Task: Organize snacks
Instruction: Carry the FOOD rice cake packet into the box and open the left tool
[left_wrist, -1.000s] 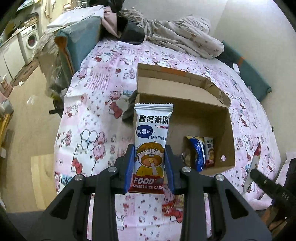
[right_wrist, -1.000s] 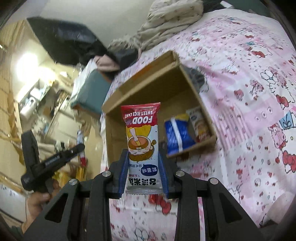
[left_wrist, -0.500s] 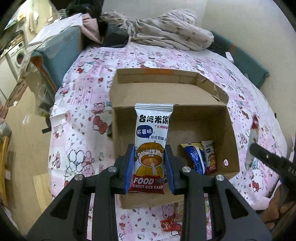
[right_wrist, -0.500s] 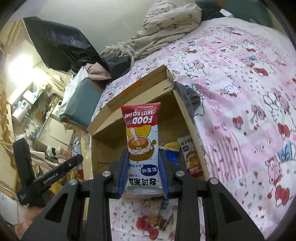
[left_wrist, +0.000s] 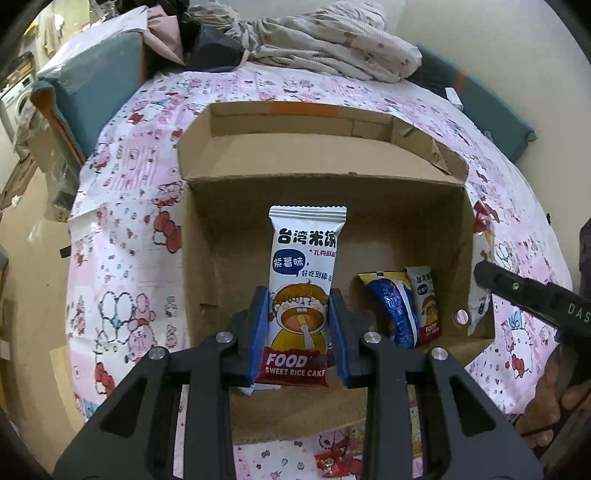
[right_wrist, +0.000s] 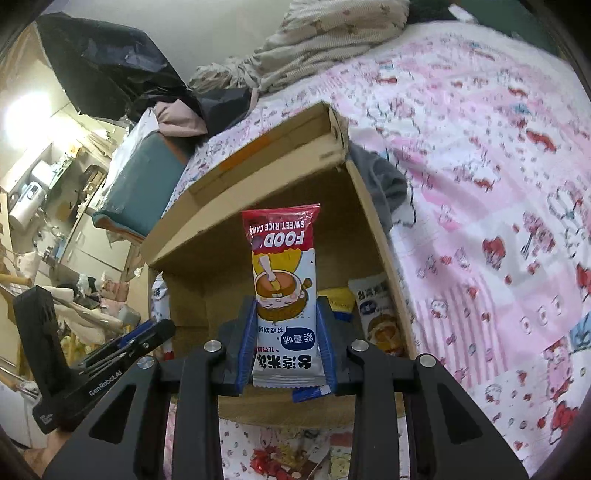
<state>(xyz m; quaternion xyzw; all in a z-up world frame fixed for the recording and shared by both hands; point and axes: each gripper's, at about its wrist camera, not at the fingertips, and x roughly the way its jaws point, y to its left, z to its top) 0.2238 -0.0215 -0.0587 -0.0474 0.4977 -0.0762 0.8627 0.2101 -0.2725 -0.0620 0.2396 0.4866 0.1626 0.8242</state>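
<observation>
My left gripper (left_wrist: 298, 332) is shut on a white rice cake packet (left_wrist: 304, 273), held upright over the open cardboard box (left_wrist: 207, 280). My right gripper (right_wrist: 285, 350) is shut on a second rice cake packet (right_wrist: 282, 280), held upside down over the same box (right_wrist: 373, 221). Inside the box lie a blue and yellow snack bag (left_wrist: 391, 310) and a small rice cake packet (left_wrist: 426, 302); both show in the right wrist view, the bag (right_wrist: 338, 299) partly hidden, the packet (right_wrist: 376, 314) beside it. The right gripper shows at the left wrist view's right edge (left_wrist: 532, 299), the left gripper at the right wrist view's left (right_wrist: 110, 354).
The box sits on a bed with a pink cartoon-print sheet (left_wrist: 122, 229). A crumpled blanket (left_wrist: 325, 40) lies at the head. A teal cushion (left_wrist: 92, 85) stands at the left. Red snack wrappers (right_wrist: 280, 458) lie on the sheet in front of the box.
Both grippers have moved in towards the box with their packets; the box now fills the middle of both views. Both grips are unchanged.
</observation>
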